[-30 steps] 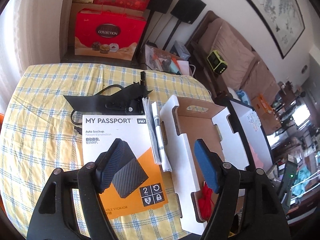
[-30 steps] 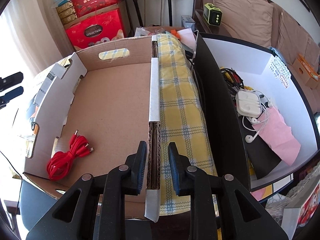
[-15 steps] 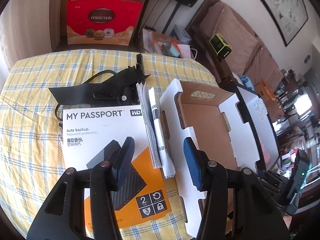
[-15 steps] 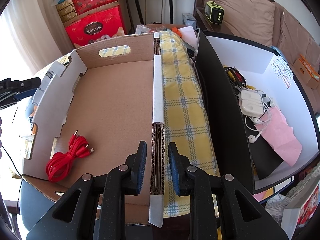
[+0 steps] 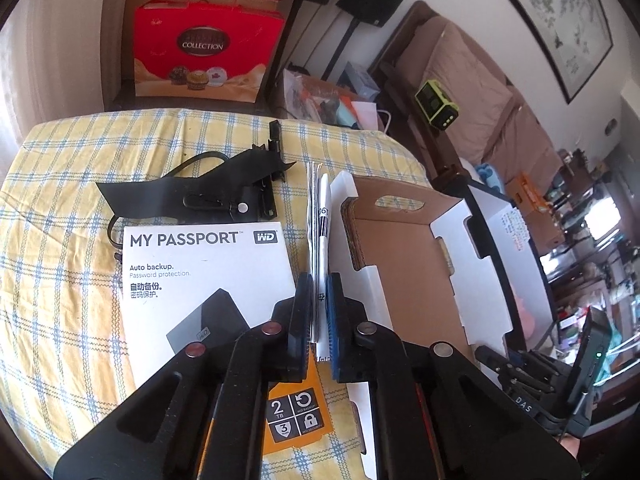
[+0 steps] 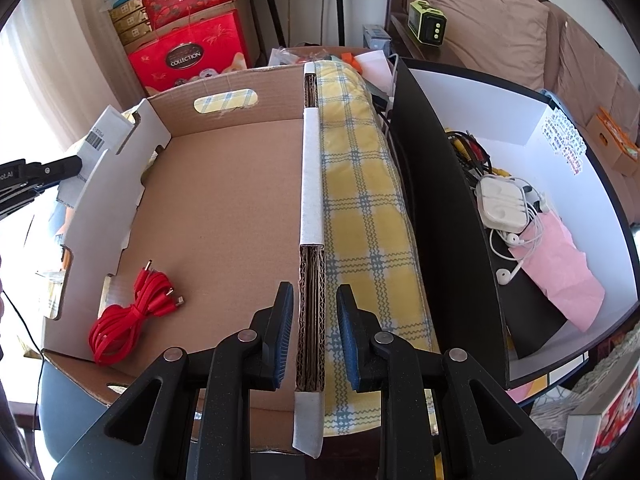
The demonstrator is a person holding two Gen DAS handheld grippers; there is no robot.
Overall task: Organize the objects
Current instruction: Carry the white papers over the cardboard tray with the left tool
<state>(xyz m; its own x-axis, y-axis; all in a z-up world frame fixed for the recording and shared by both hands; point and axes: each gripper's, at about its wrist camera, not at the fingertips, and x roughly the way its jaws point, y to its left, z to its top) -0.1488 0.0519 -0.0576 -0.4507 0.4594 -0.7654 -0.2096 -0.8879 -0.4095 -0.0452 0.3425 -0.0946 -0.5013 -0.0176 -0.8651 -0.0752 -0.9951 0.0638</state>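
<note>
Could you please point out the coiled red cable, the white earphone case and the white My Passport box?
Coiled red cable [image 6: 120,328]: right wrist view, coil's middle.
White earphone case [image 6: 502,204]: right wrist view, lid.
White My Passport box [image 5: 200,264]: left wrist view, printed front.

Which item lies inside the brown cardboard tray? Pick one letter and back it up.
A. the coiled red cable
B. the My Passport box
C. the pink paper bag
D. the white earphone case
A: in the right wrist view the coiled red cable lies on the floor of the brown cardboard tray, near its left wall; nothing else rests on that floor.
</note>
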